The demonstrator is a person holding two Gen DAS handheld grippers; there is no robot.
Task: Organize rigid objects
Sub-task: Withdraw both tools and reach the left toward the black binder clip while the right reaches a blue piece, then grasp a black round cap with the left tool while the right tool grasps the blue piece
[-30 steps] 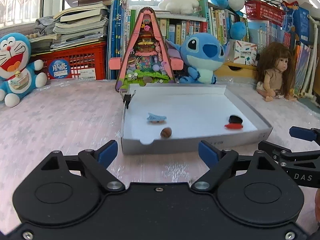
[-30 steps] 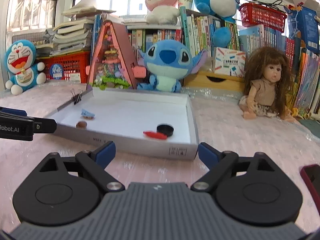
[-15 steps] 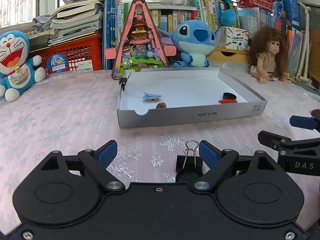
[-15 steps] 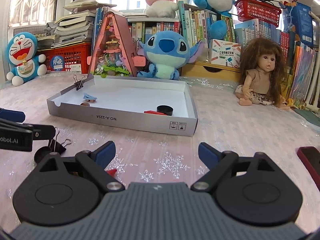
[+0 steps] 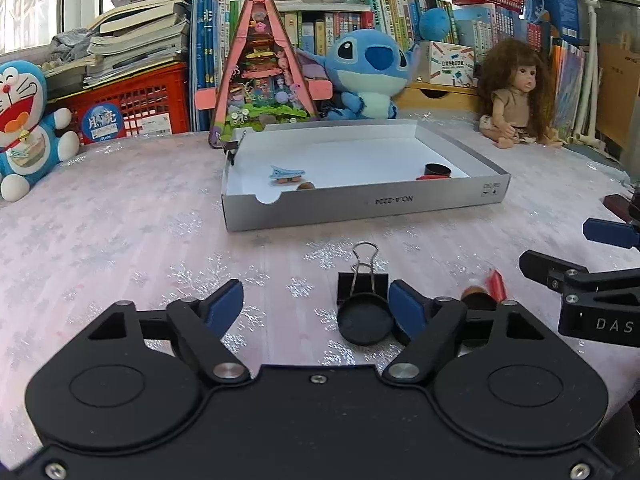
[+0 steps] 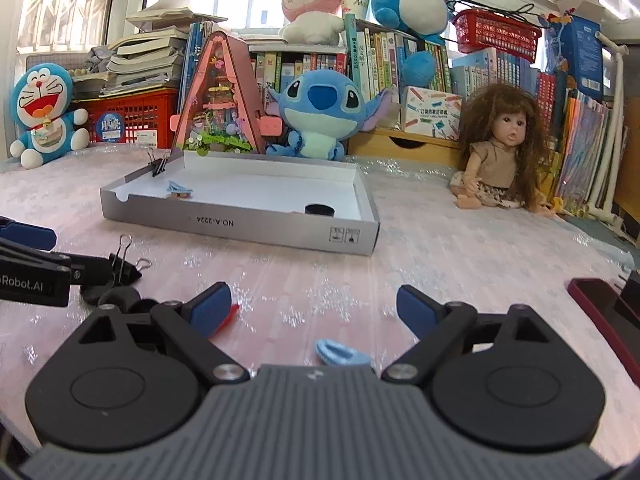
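Note:
A shallow white box (image 5: 400, 202) (image 6: 240, 222) lies on the pink tablecloth. In it are a blue hair clip (image 5: 286, 173), a brown nut (image 5: 305, 186), a black cap (image 5: 438, 169) and a red piece (image 5: 430, 177). Near me on the cloth lie a black binder clip (image 5: 363, 276), a black round lid (image 5: 365, 323), a red piece (image 5: 496, 280) and a blue clip (image 6: 340, 354). My left gripper (image 5: 316, 306) is open and empty, the lid by its right finger. My right gripper (image 6: 314, 308) is open and empty above the blue clip.
Plush toys, a pink triangular dollhouse (image 5: 264, 76), a doll (image 6: 500, 148), books and a red crate (image 5: 132, 108) line the back. A binder clip (image 6: 159, 165) grips the box's far left corner. A dark red phone (image 6: 604, 320) lies at the right.
Both grippers have pulled back from the box toward the near edge. The binder clip, lid, red piece and blue clip on the cloth have come into view.

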